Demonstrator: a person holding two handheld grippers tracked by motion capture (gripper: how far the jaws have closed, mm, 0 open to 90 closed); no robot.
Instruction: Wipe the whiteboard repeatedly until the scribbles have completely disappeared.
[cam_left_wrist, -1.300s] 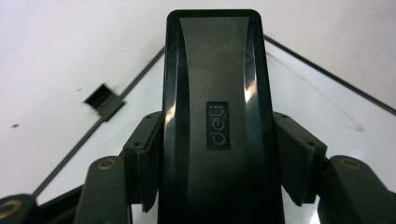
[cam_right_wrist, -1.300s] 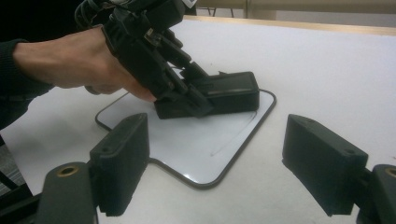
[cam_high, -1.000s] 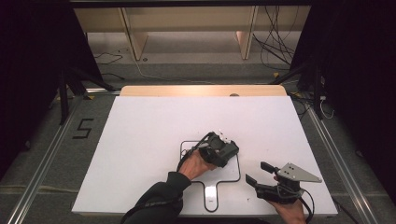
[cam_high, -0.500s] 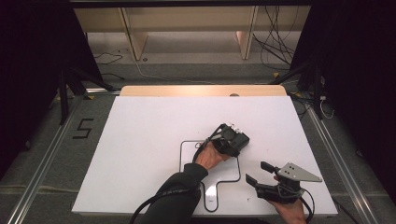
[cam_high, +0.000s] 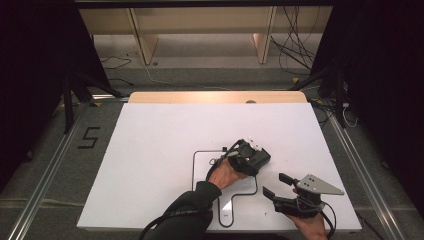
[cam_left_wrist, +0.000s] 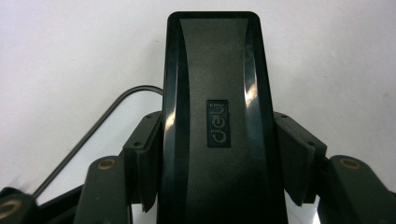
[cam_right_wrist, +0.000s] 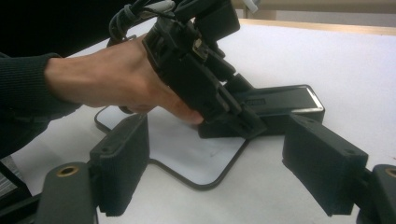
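The black stapler (cam_left_wrist: 217, 126) sits near the front right part of the white desk (cam_high: 150, 150), squeezed in the left tool (cam_high: 252, 156), its long side pointing straight out from that tool. The right tool (cam_high: 277, 186) waits wide open and empty just beside it, near the desk's front edge, facing the stapler's side.

Stapler (cam_right_wrist: 280, 105) on table (cam_high: 160, 150), beside outline (cam_high: 200, 152).
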